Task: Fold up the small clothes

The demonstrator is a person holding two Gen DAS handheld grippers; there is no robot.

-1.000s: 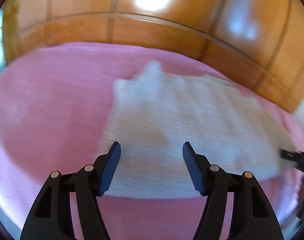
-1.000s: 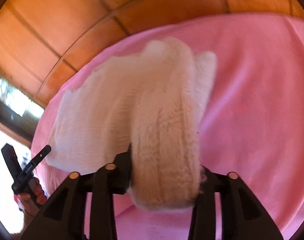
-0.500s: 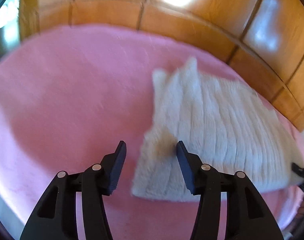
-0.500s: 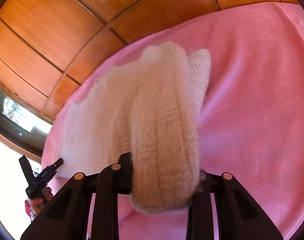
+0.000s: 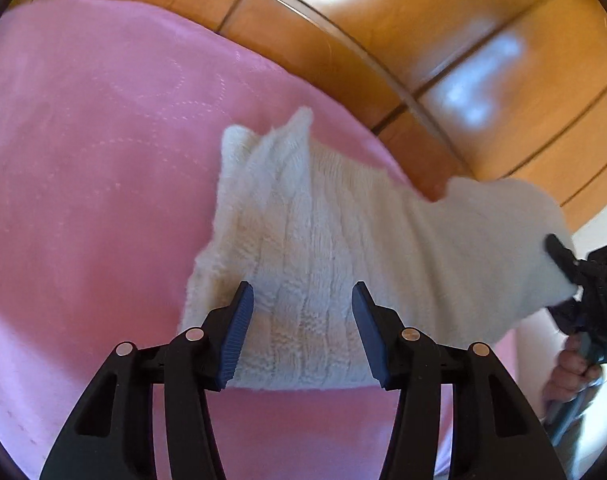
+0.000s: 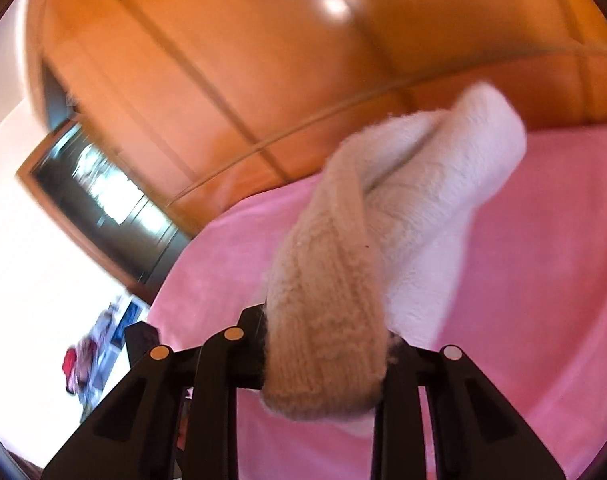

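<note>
Your right gripper [image 6: 325, 360] is clamped on a bunched end of the cream knitted garment [image 5: 323, 240], and over the last moment you have swung that end up off the pink blanket [image 5: 83, 160]: where it lay nearly flat half a second ago, it now hangs in the air as a thick roll with the wooden panelling [image 6: 223, 60] behind it. The far end of the garment rests on the blanket near the middle. Your left gripper [image 5: 302, 334] has slid over the near hem; its jaws narrowed a second ago and now stand part open on either side of the knit, the pads not pressing on it, so that end is not held. This looks like the start of a fold, with the lifted end ready to be carried across. Because nothing pins the near hem, the whole piece may drag rather than crease unless you close or press down there first.
</note>
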